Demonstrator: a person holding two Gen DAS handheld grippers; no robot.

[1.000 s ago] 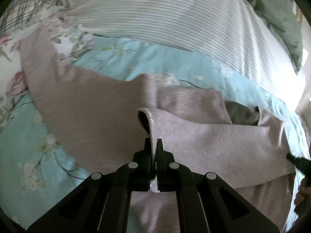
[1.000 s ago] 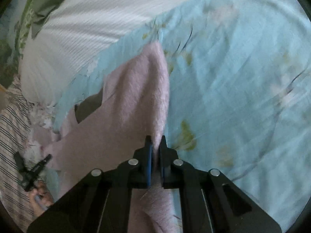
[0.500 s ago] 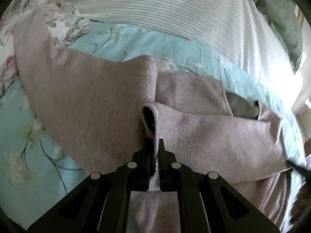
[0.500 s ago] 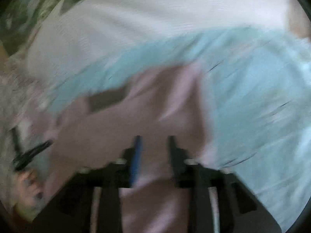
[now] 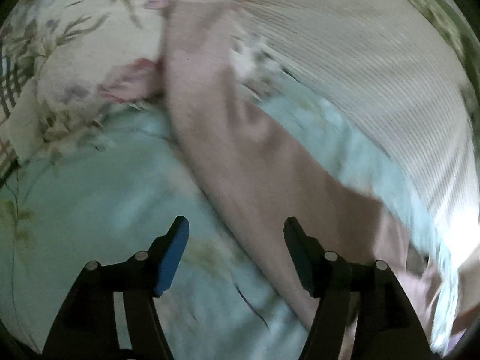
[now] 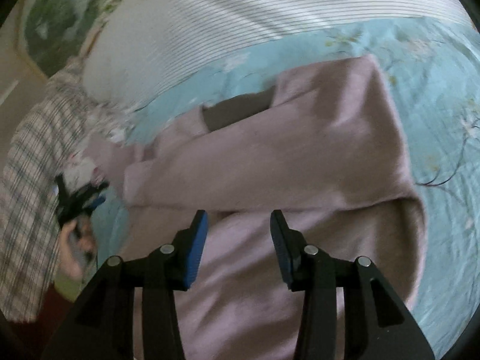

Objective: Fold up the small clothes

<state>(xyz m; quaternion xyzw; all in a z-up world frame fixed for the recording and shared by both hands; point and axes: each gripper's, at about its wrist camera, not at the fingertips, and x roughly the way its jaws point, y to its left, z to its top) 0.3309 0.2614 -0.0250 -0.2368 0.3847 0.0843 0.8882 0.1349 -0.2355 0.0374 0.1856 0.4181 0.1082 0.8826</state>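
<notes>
The pink sweater (image 6: 270,162) lies on the pale blue floral bedsheet (image 6: 444,114), one sleeve folded across its chest and its dark neck opening turned toward the striped pillow (image 6: 234,15) at the head edge of the bed. In the left wrist view the other sleeve (image 5: 246,150) runs out long and unfolded toward the floral pillow (image 5: 84,45). The left gripper (image 5: 237,240) has just been opening; its jaws stand wide apart over bare sheet beside that sleeve, with nothing between them. The right gripper (image 6: 238,231) has also just let go and stands part open above the body of the sweater, pads clear of the cloth. The knit looks soft, thick and light, so it should drape and sag rather than hold a crease (a fuzzy surface like this likely grips the pads well). The cuff or the sleeve's outer edge seems the sensible place to pinch for the next fold.
</notes>
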